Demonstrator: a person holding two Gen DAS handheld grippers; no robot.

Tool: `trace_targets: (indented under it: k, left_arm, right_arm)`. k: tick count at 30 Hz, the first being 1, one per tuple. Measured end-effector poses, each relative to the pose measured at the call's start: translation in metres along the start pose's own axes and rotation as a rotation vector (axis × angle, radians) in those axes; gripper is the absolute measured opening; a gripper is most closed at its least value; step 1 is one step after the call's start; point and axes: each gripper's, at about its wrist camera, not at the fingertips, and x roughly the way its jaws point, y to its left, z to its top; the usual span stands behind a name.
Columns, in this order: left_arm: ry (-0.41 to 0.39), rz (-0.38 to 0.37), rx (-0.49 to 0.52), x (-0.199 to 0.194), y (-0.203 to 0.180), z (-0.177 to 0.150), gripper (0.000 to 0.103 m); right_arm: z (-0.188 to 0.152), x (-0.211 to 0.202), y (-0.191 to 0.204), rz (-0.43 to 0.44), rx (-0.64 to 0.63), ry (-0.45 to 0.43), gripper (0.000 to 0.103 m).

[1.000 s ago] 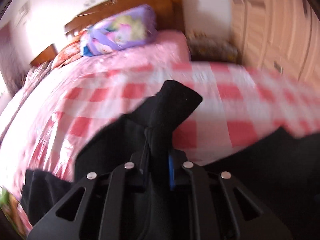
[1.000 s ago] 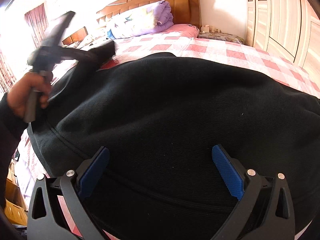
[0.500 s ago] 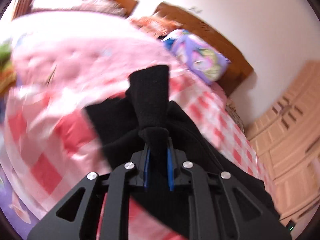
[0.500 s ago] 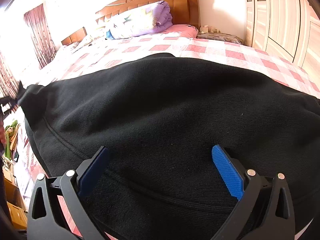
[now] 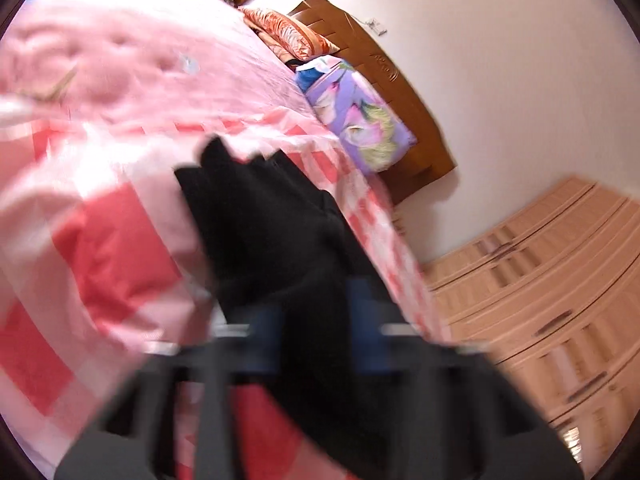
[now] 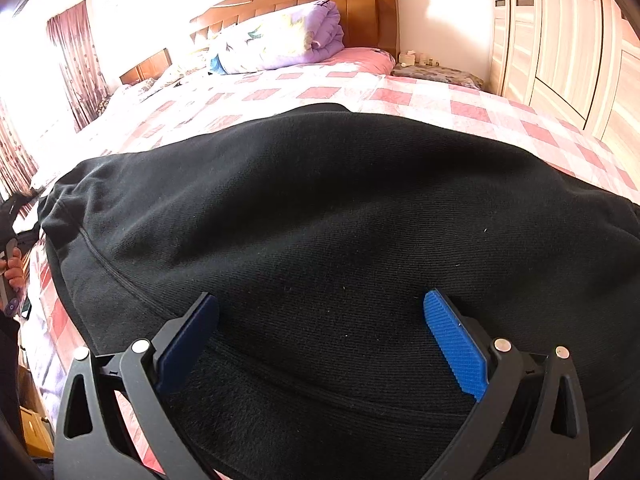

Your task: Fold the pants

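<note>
Left wrist view shows your left gripper (image 5: 316,320) blurred, its fingers now parted around the black pants (image 6: 320,220) they clenched half a second ago: that corner is released. Your right gripper (image 6: 320,340) stays spread wide over the cloth, grasping nothing. Pants lie flat on the checked bed (image 6: 440,96); no containers appear.

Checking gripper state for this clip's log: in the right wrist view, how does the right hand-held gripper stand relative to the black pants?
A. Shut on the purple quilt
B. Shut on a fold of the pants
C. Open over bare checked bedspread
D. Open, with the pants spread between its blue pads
D: the right hand-held gripper has its blue pads set wide apart, with the black pants spread between them, ungripped.
</note>
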Motion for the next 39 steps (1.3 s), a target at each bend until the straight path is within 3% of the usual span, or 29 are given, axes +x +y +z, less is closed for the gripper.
trace_targets:
  k: [2,5,9,11,12,13,14,15,16,17,18,21,24,27,30,35,39]
  left_arm:
    - [-0.025,-0.021,0.052,-0.009,-0.015,0.009,0.015]
    - [-0.042,0.02,0.148,-0.021,-0.032,0.024,0.015]
    - [0.063,0.16,0.184,0.005,-0.014,0.023,0.018]
    - [0.113,0.267,0.177,0.018,0.005,0.008,0.032]
    - [0.098,0.27,0.17,0.017,0.012,0.004,0.033]
    - [0.061,0.265,0.139,0.008,0.015,0.0,0.047]
    - [0.03,0.308,0.122,0.002,0.015,-0.001,0.074]
    - [-0.029,0.361,0.111,-0.009,0.011,-0.003,0.086]
    - [-0.107,0.487,0.095,-0.023,0.005,-0.006,0.101]
    - [-0.162,0.547,0.089,-0.032,-0.002,-0.01,0.101]
    - [-0.186,0.525,0.098,-0.039,-0.009,-0.015,0.101]
    - [-0.117,0.317,0.154,-0.039,-0.042,-0.035,0.101]
    - [0.043,0.14,0.228,-0.021,-0.085,-0.075,0.101]
    - [0.132,0.11,0.31,-0.008,-0.111,-0.113,0.101]
    - [0.22,0.158,0.372,0.011,-0.122,-0.142,0.102]
    - [0.274,0.162,0.303,0.022,-0.097,-0.149,0.101]
    - [0.274,0.118,0.231,0.014,-0.086,-0.145,0.101]
  right_arm:
    - [0.0,0.0,0.0,0.002,0.0,0.0,0.099]
    - [0.0,0.001,-0.001,0.0,-0.003,0.0,0.099]
    - [0.0,0.001,-0.001,0.009,0.005,-0.003,0.099]
    - [0.0,0.0,-0.001,0.011,0.006,-0.003,0.099]
    - [0.0,0.0,-0.001,0.012,0.006,-0.004,0.099]
    - [0.0,0.0,-0.001,0.011,0.005,-0.003,0.099]
    - [0.0,0.0,-0.001,0.007,0.003,-0.002,0.099]
    - [0.0,0.0,0.0,0.003,-0.001,-0.001,0.099]
    - [0.0,0.0,0.0,-0.001,-0.004,0.0,0.099]
    - [0.0,0.0,0.0,-0.003,-0.005,0.001,0.099]
    - [0.0,0.0,-0.001,-0.002,-0.003,0.0,0.099]
    - [0.0,-0.003,-0.001,0.009,0.002,-0.009,0.099]
    - [-0.002,-0.011,0.007,0.031,-0.041,-0.024,0.099]
    - [-0.011,-0.029,0.035,0.103,-0.2,-0.075,0.099]
    - [-0.024,-0.04,0.067,0.154,-0.373,-0.101,0.097]
    - [-0.03,-0.026,0.102,0.185,-0.498,-0.063,0.078]
    - [-0.031,-0.012,0.114,0.17,-0.564,-0.008,0.077]
